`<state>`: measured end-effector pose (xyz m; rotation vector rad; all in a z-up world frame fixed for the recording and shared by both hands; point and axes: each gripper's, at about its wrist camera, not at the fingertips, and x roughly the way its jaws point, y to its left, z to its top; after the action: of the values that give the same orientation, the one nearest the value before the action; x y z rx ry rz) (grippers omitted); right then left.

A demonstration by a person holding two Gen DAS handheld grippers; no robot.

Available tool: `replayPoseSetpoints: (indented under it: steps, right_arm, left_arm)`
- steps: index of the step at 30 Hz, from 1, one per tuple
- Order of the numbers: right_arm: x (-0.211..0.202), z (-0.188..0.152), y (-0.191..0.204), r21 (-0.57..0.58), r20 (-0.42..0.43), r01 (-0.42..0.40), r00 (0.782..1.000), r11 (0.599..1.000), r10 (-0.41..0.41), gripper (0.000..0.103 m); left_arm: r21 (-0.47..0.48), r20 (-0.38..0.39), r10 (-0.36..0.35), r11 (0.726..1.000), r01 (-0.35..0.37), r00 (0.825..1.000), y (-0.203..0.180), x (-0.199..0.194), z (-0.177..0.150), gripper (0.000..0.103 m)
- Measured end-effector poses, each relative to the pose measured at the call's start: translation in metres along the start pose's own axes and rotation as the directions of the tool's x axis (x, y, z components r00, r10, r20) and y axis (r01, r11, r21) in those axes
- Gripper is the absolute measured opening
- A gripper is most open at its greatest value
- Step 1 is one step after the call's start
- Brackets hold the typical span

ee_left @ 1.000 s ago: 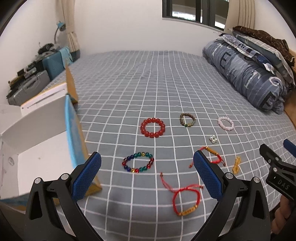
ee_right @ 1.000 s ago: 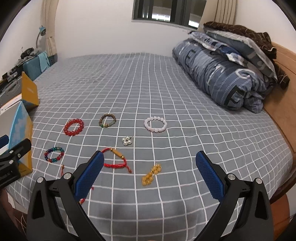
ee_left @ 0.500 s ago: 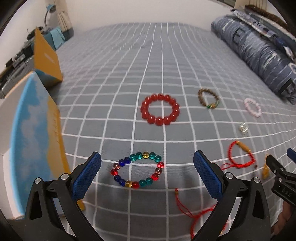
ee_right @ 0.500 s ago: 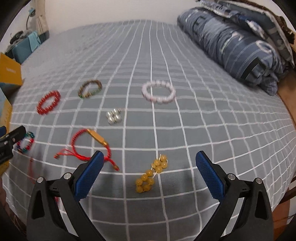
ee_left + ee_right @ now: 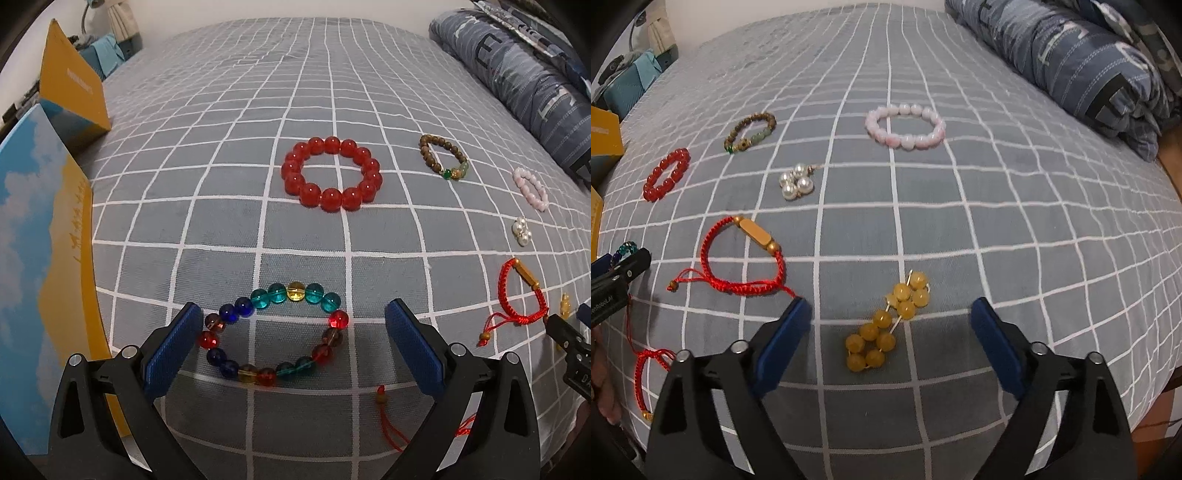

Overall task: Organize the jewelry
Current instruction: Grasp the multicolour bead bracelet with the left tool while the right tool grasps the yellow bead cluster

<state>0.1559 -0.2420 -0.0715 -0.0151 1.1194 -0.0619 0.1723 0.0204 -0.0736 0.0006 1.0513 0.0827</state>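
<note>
Left wrist: left gripper (image 5: 293, 334) wide open, empty, straddling the multicolour bracelet (image 5: 273, 334) on the bed (image 5: 221, 155); red cord bracelet (image 5: 391, 424) below it is partly hidden by the finger

Right wrist: right gripper (image 5: 891, 334) wide open, empty, amber beads (image 5: 886, 326) between fingers; multicolour bracelet at left edge mostly hidden

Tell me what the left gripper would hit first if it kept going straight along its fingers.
Most likely the multicolored bead bracelet: it lies on the bedspread between the open left gripper fingers. Depth is unclear, but nothing else seems nearer.
</note>
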Motion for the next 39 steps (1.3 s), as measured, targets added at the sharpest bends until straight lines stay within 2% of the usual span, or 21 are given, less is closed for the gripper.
replayPoseSetpoints:
  steps: [5, 10, 13, 17, 18, 20, 21, 26, 27, 28, 37, 39]
  right_arm:
    - [0.004, -0.002, -0.002, 0.025, -0.025, -0.029, 0.999, 0.999, 0.030, 0.070]
    - [0.003, 0.000, -0.006, 0.042, -0.034, -0.033, 0.999, 0.999, 0.035, 0.055]
    - [0.002, 0.001, -0.008, 0.050, -0.035, -0.031, 0.999, 0.998, 0.033, 0.044]
    - [0.001, 0.001, -0.006, 0.039, -0.037, -0.001, 0.999, 0.999, 0.003, 0.025]
    - [0.001, 0.001, -0.004, 0.029, -0.035, 0.008, 0.999, 1.000, -0.007, 0.019]
    - [0.001, 0.000, -0.001, 0.017, -0.032, 0.025, 0.999, 1.000, -0.025, 0.019]
    - [0.000, 0.000, 0.000, 0.019, -0.029, 0.029, 0.999, 0.999, -0.028, 0.018]
    - [-0.003, -0.001, -0.002, 0.028, -0.017, 0.023, 1.000, 0.999, -0.022, 0.018]
    - [-0.004, -0.002, -0.003, 0.029, -0.015, 0.020, 1.000, 0.999, -0.020, 0.012]
    - [-0.004, -0.001, -0.004, 0.030, -0.012, 0.020, 1.000, 0.999, -0.019, 0.010]
    - [-0.013, -0.004, -0.003, 0.034, 0.036, 0.013, 0.999, 0.999, -0.014, 0.009]
    - [-0.016, -0.004, -0.003, 0.038, 0.051, 0.008, 0.999, 0.999, -0.010, 0.009]
  left_arm:
    - [-0.024, -0.009, -0.019, 1.000, 0.018, 1.000, 0.004, 0.002, 0.000, 0.096]
    - [-0.042, -0.014, -0.037, 0.998, 0.036, 0.999, 0.006, 0.000, 0.001, 0.085]
    - [-0.045, -0.012, -0.047, 0.998, 0.047, 0.999, 0.007, -0.001, 0.001, 0.074]
    - [-0.035, -0.001, -0.070, 0.997, 0.070, 0.998, 0.004, -0.006, 0.000, 0.050]
    - [-0.029, -0.002, -0.075, 0.997, 0.074, 0.997, 0.002, -0.007, -0.001, 0.039]
    - [-0.017, -0.003, -0.077, 0.997, 0.077, 0.997, 0.000, -0.008, -0.002, 0.023]
    - [-0.014, -0.002, -0.081, 0.997, 0.081, 0.997, -0.001, -0.009, -0.002, 0.019]
    - [-0.003, 0.011, -0.089, 0.996, 0.089, 0.996, 0.000, -0.012, -0.004, 0.019]
    - [-0.002, 0.014, -0.089, 0.996, 0.089, 0.996, 0.000, -0.012, -0.004, 0.019]
    - [0.002, 0.016, -0.089, 0.996, 0.089, 0.996, 0.000, -0.013, -0.004, 0.018]
    - [0.014, 0.049, -0.094, 0.996, 0.093, 0.994, -0.003, -0.023, -0.005, 0.018]
    - [0.022, 0.058, -0.087, 0.996, 0.086, 0.995, -0.003, -0.025, -0.004, 0.002]
